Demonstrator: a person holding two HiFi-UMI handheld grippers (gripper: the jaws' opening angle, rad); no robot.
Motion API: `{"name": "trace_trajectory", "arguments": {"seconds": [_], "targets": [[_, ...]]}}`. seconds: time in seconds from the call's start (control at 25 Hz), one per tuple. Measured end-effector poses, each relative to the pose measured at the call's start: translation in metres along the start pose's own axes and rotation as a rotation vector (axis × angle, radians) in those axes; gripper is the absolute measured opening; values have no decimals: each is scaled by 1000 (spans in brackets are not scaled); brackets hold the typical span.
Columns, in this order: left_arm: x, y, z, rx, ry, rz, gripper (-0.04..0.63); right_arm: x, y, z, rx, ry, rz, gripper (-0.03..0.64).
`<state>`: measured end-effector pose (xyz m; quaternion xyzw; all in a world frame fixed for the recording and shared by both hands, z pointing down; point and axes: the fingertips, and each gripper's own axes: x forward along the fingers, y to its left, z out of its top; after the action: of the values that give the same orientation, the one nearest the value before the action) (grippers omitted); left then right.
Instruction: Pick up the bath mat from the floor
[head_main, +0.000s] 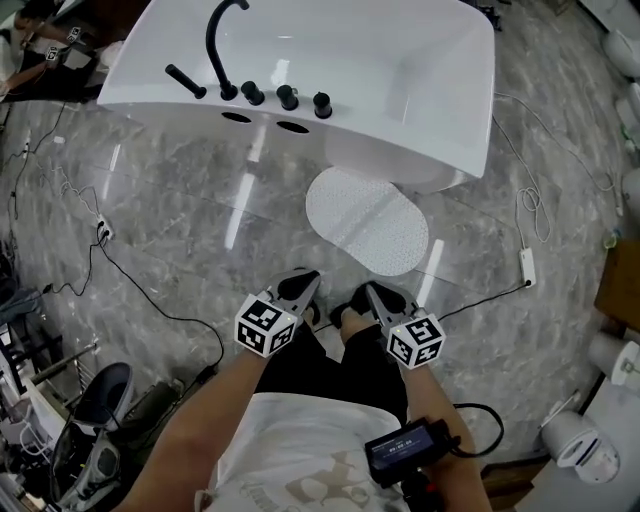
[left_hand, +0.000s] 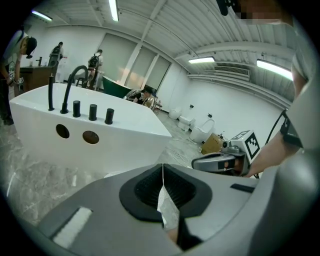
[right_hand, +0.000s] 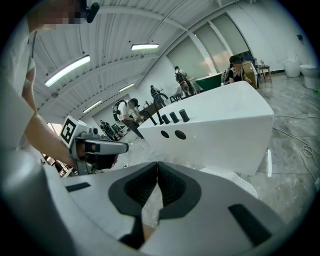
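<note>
Head view: left gripper (head_main: 305, 280) and right gripper (head_main: 373, 292) are side by side, both closed and empty. The bath mat (head_main: 368, 220) lies flat on the floor ahead of the tips, by the bathtub (head_main: 420, 110).
Left gripper view: jaws together, nothing between them.
Right gripper view: jaws together, mat ahead-right of the tips.
Step looks like approach, pre-grasp. Next: open the jaws, get down to the mat's near edge, pinch it.

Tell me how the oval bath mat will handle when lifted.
The bath mat lies thin and flat, so it will probably droop if lifted by one edge. Its dotted surface suggests light rubber that may cling to the glossy floor.
</note>
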<state>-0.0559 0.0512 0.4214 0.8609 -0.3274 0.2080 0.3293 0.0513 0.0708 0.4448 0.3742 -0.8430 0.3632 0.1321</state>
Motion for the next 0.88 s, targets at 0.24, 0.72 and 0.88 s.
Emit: {"name": "trace_trajectory", "arguments": {"seconds": [0.24,0.72,0.88], "targets": [[16,50,-10,39,-37,9,11,39,-6,-19,17,-29,-6,6],[131,121,-40,144,-159,0,11,126,-106,-64,-74,-92,32,6],[175,136,-51,180,-176,-30,11,151,-147,-61,-121,-141,21,6]]}}
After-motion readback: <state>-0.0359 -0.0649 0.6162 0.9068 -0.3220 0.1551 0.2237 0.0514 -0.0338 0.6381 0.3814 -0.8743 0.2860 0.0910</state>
